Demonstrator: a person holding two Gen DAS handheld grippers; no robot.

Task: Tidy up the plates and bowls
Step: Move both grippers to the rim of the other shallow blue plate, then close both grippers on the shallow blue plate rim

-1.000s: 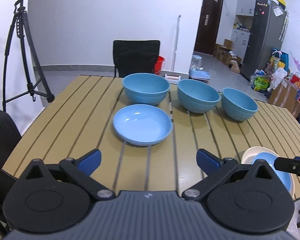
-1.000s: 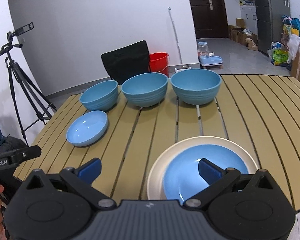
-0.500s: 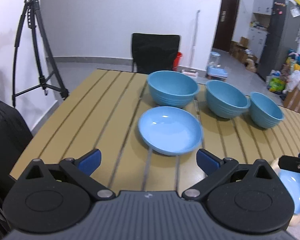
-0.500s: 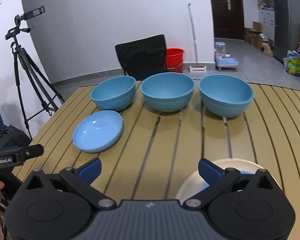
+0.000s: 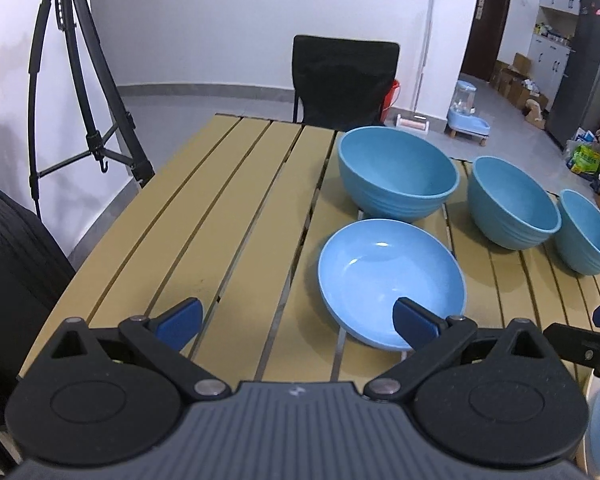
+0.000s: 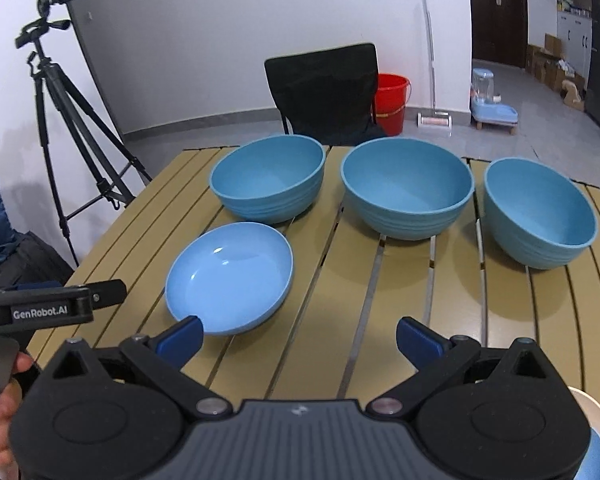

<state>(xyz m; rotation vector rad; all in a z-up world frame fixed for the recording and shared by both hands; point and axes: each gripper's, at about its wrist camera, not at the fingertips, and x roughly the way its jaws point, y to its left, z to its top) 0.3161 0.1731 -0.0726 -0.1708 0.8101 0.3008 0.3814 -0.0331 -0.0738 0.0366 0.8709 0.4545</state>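
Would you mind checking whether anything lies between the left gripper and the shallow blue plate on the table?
Nothing visible does. The left gripper is open, and the shallow blue plate sits just ahead with only bare table slats between. The three deep bowls stand behind it.

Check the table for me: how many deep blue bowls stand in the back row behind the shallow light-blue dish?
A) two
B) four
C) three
C: three deep bowls, left, middle and right, stand in a row behind the shallow dish.
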